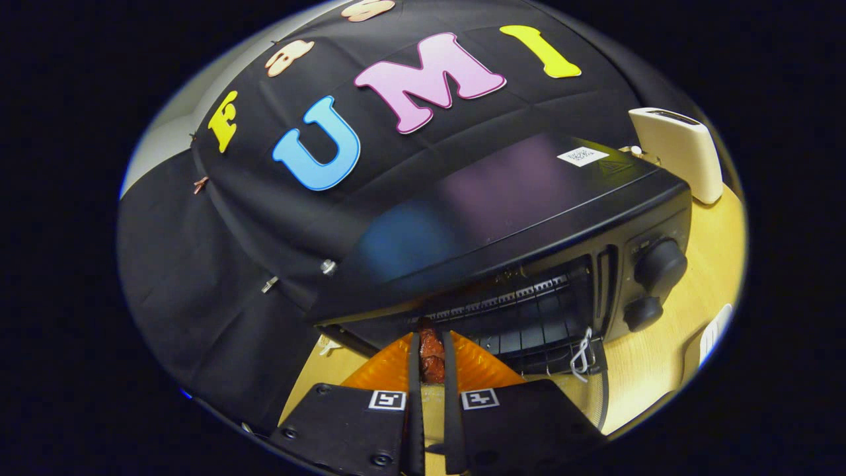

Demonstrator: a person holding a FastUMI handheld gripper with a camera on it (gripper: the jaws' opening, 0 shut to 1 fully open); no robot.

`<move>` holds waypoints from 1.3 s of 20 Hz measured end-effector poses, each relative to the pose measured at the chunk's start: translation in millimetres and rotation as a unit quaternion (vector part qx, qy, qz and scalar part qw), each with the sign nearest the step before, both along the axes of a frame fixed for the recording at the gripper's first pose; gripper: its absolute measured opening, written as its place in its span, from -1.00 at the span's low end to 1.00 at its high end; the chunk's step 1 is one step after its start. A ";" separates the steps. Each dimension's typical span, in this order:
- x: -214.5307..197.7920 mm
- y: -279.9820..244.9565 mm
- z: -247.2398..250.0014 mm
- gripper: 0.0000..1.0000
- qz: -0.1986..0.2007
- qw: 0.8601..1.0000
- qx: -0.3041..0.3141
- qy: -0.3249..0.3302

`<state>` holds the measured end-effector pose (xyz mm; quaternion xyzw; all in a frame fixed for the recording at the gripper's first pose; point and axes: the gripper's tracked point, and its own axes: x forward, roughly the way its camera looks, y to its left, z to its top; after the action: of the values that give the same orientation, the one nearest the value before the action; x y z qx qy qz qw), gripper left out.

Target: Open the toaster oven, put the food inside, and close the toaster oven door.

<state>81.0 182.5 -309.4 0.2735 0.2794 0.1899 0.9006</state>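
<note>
A black toaster oven (529, 198) stands on the wooden table just ahead of my fingers, its door down and its wire rack (529, 317) showing inside. My gripper (431, 344) is shut on a reddish-brown piece of food (432, 354), squeezed between the two orange fingers (390, 367) right at the oven's opening. Two black knobs (661, 264) sit on the oven's right panel.
A cream-coloured appliance (681, 152) stands beyond the oven's right end. A white wire tie (581, 357) hangs off the rack's front. The wooden table (661, 357) spreads to the right of the oven, with a white object (717, 330) at its far right.
</note>
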 end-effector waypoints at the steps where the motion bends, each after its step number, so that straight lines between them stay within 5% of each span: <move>1: 6.5 -1.4 -6.2 -0.68 -0.005 1.000 -0.010 -0.005; 5: 24.3 -12.2 -24.7 -0.63 -0.015 0.995 -0.097 -0.036; 9: 35.7 -34.6 -45.2 -0.16 -0.020 0.974 -0.217 -0.054; 12: 30.9 -33.6 -40.6 0.92 -0.007 0.970 -0.235 -0.066; 13: 28.1 -35.2 -36.3 0.99 -0.007 0.968 -0.240 -0.070; 26: -85.2 -33.4 21.0 0.97 -0.048 0.971 -0.236 -0.005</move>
<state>-4.2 149.1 -288.5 0.0655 0.2986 0.0766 0.9490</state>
